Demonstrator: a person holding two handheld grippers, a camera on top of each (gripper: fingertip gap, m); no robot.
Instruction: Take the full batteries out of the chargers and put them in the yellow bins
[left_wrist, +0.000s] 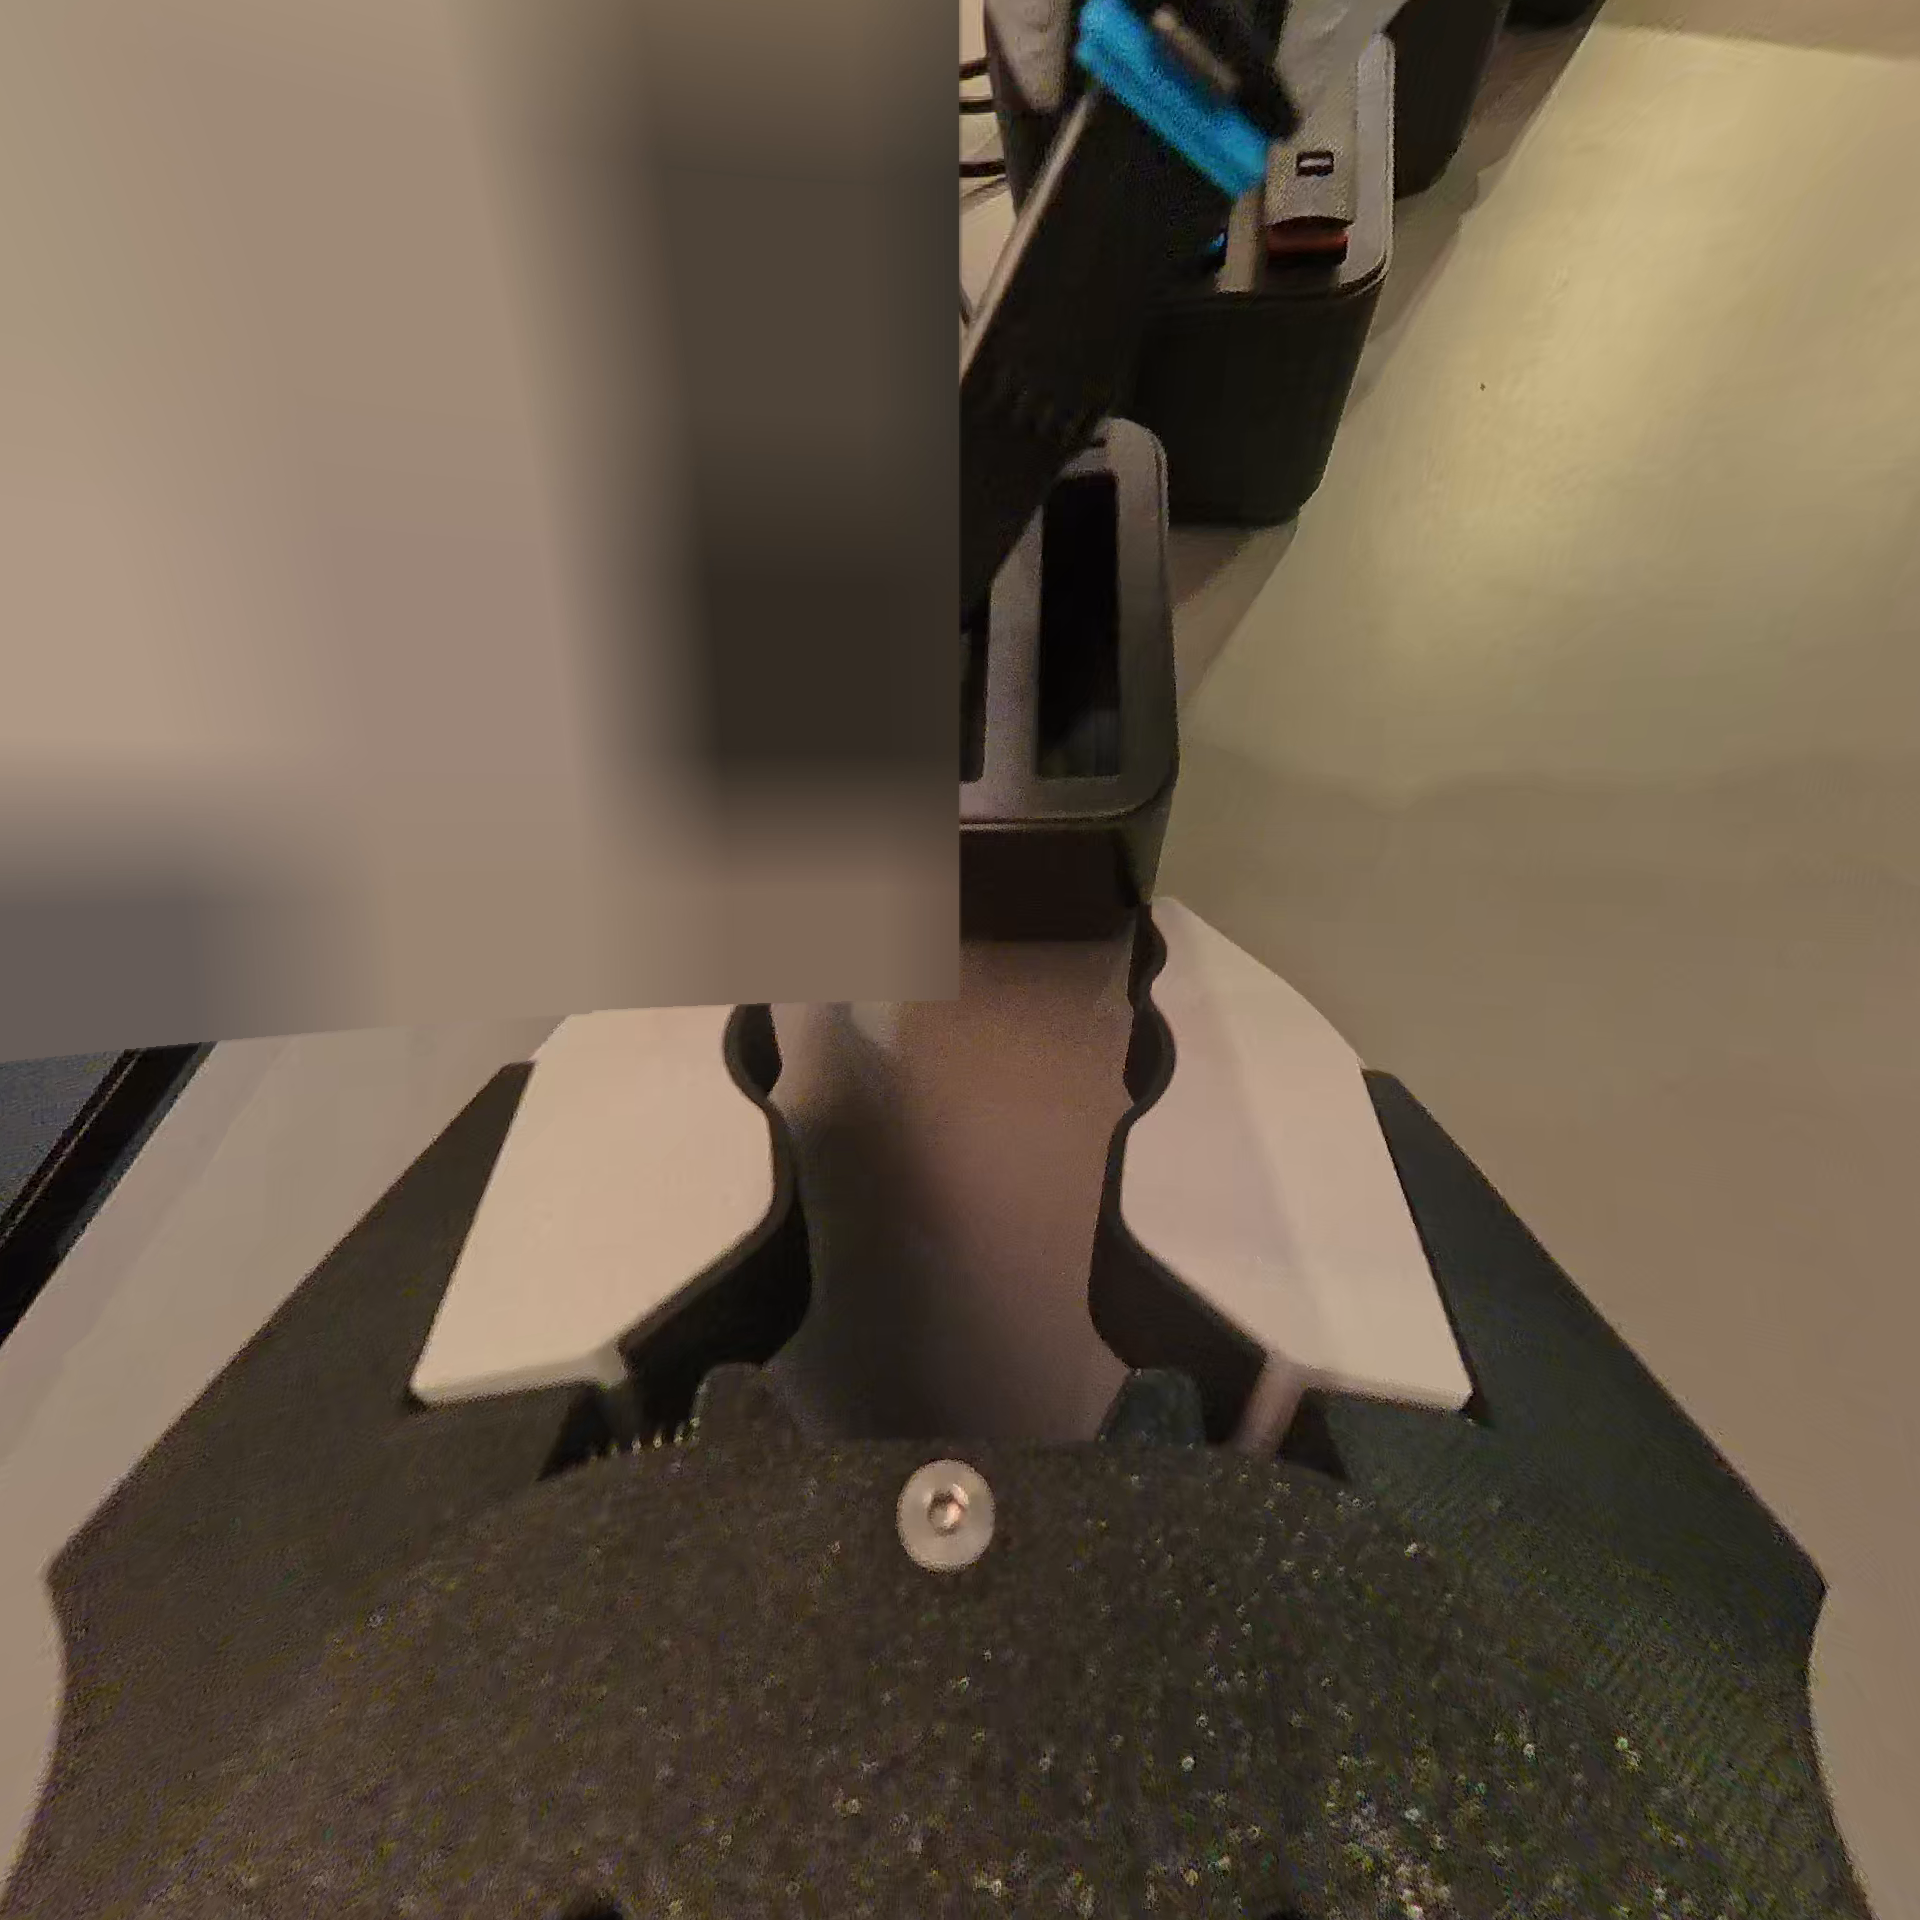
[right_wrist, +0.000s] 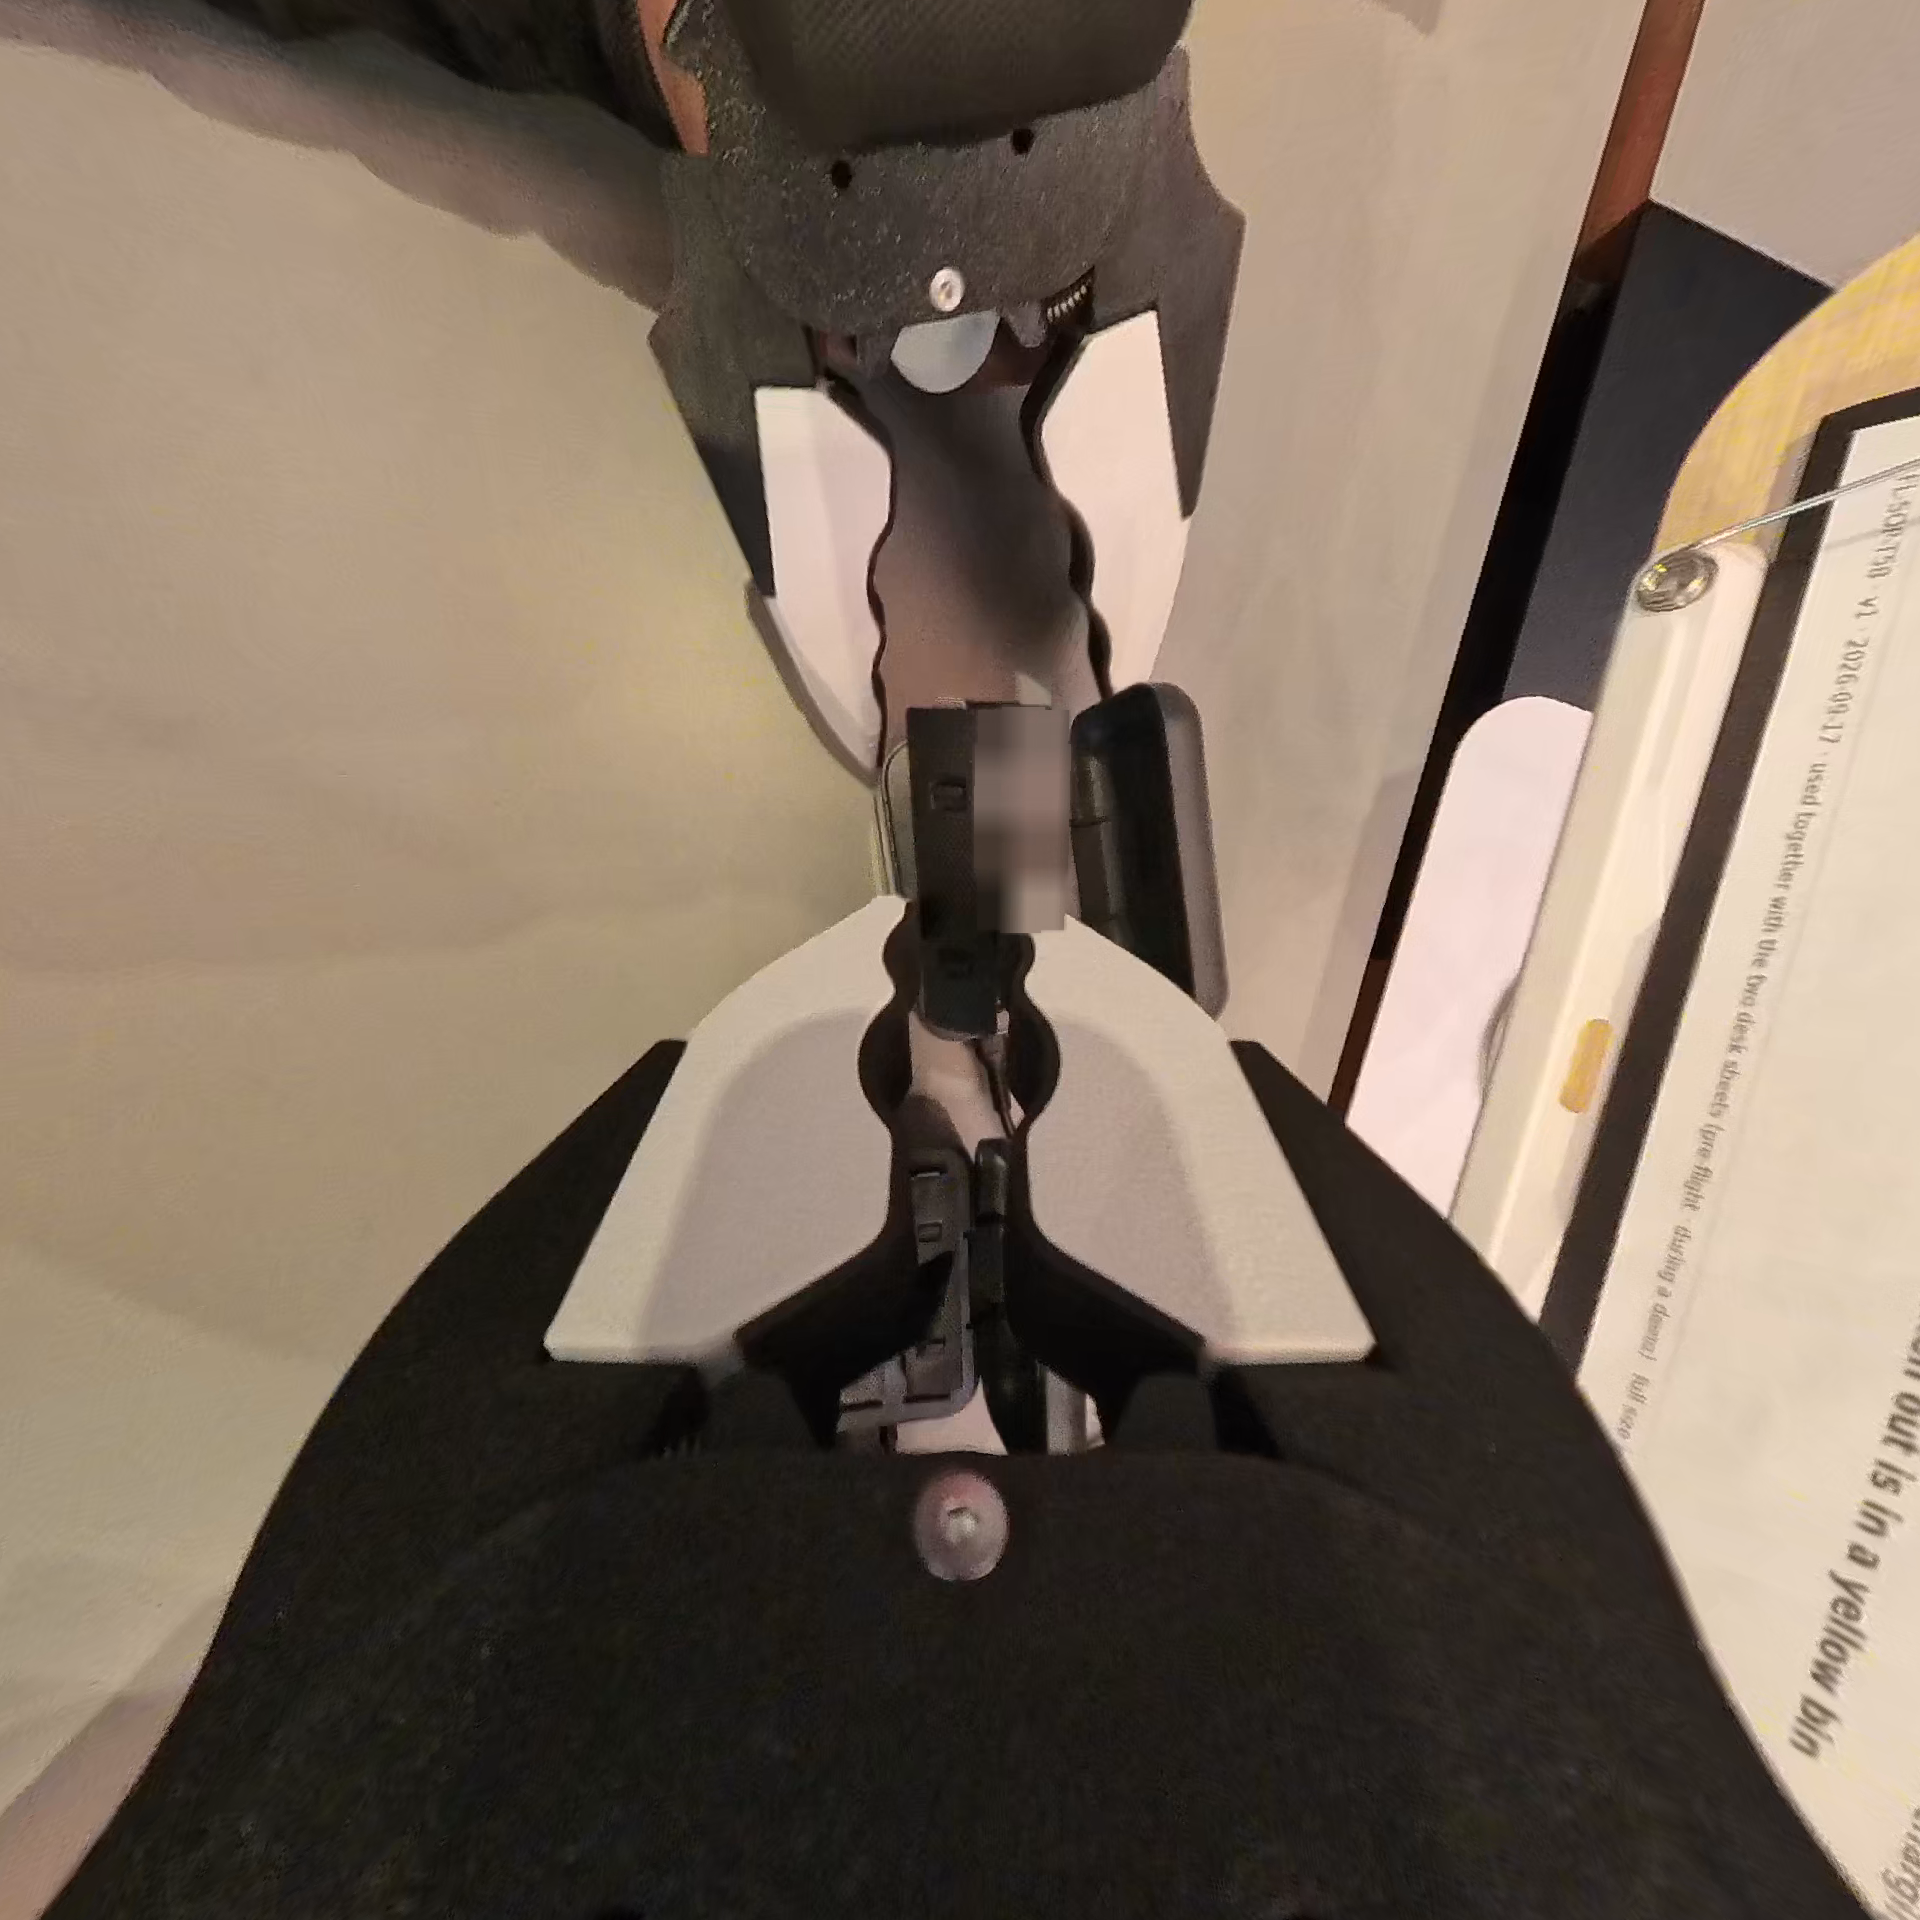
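We see the right claw (right_wrist: 961, 971) clenched on a black battery (right_wrist: 940, 831) over a dark charger (right_wrist: 1143, 831), the left claw (right_wrist: 982, 675) released opposite; only the left wrist view shows a second charger (left_wrist: 1309, 312) behind this charger (left_wrist: 1081, 644) on the desk (left_wrist: 1558, 623).

We carry two alike tools. Left hand-held gripper (left_wrist: 951, 1049): speckled black textured-plastic body w/ one silver socket-head screw (left_wrist: 944, 1527) at centre, small coil spring (left_wrist: 649, 1439) just left of it; two white plastic fingers (left_wrist: 1236, 1164) w/ wavy black inner edges. Right hand-held gripper (right_wrist: 961, 940): same matte black body, dull silver screw (right_wrist: 957, 1540), white fingers (right_wrist: 1132, 1143), scalloped black lining. No cables or sleeves visible.
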